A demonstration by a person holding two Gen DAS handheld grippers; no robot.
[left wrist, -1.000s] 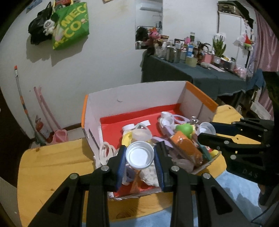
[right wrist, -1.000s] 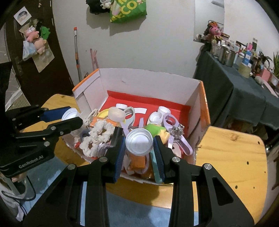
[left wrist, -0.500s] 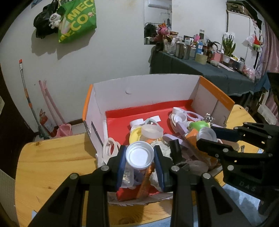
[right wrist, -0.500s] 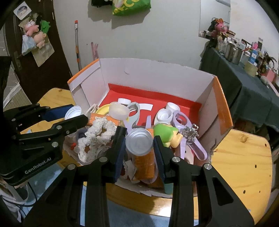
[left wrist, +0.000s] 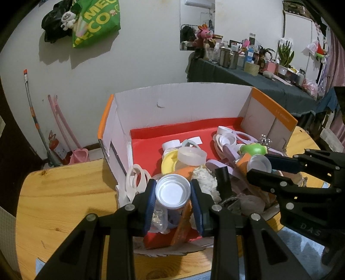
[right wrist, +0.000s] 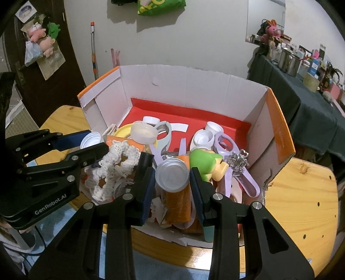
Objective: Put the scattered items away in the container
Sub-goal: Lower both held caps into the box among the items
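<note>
A cardboard box (left wrist: 183, 107) with white walls, orange outside and a red floor stands on the wooden table, also seen in the right wrist view (right wrist: 183, 86). It holds scissors, caps, a green toy (right wrist: 204, 161), a crochet ring (right wrist: 112, 165) and an orange packet (right wrist: 176, 204). My left gripper (left wrist: 173, 190) is shut on a round white cap (left wrist: 172, 191) above the box's near left corner. My right gripper (right wrist: 172, 177) is shut on a silver round lid (right wrist: 171, 175) above the orange packet. Each gripper shows in the other's view, the right gripper (left wrist: 258, 165) and the left gripper (right wrist: 90, 141).
The round wooden table (left wrist: 64, 193) extends left of the box and right of it (right wrist: 301, 204). A dark-clothed side table (left wrist: 258, 84) crowded with bottles stands behind at the right. A green bag (left wrist: 97, 19) hangs on the wall; a broom (left wrist: 32, 112) leans there.
Both grippers have sunk a little toward the front of the box, which now fills more of each view. Each keeps its cap.
</note>
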